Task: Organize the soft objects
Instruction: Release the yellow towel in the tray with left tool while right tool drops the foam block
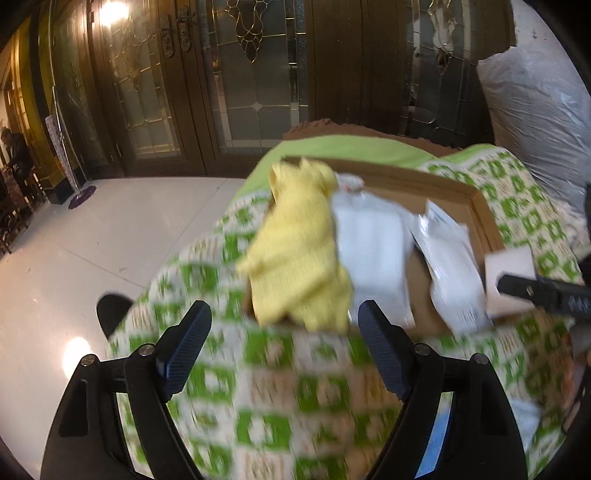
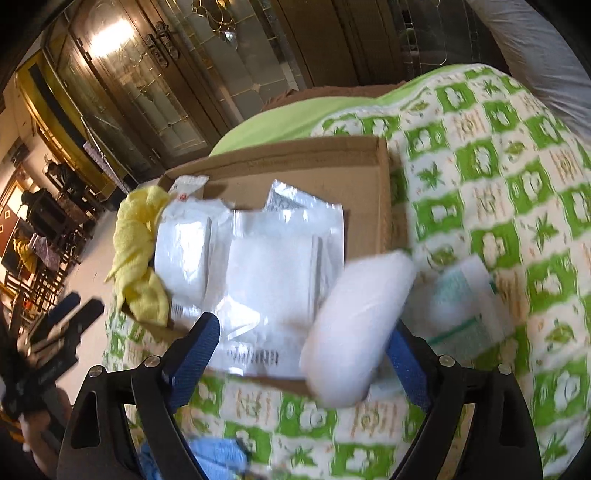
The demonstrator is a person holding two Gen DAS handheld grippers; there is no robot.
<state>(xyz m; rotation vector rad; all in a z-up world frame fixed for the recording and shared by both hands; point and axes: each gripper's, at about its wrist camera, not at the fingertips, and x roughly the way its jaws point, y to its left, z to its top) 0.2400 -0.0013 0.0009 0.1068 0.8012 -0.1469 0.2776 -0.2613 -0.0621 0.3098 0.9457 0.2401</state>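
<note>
Ahead of both sets of fingers, the cardboard box [image 2: 306,162] holds white packets [image 2: 273,266] and a yellow cloth [image 1: 295,251]. The left gripper [image 1: 284,332] is open and empty. The right gripper [image 2: 303,347] is open too, a white pad [image 2: 354,325] loose between its fingers; let it drop inside the box.

Matt corrugated cardboard box [image 2: 303,162], glossy plastic packets [image 2: 273,266], nubbly yellow cloth [image 1: 295,251], printed cotton blanket [image 2: 498,184].

A warm lamp glare [image 1: 112,13] is burning on the glass doors [image 1: 255,81], and another bright spot is shining on the pale floor [image 1: 75,350]. Motion blur is smearing the green checked bedspread [image 1: 280,398] and the white pad [image 2: 354,328]. Fisheye curvature is bending both views, with corners going black.
</note>
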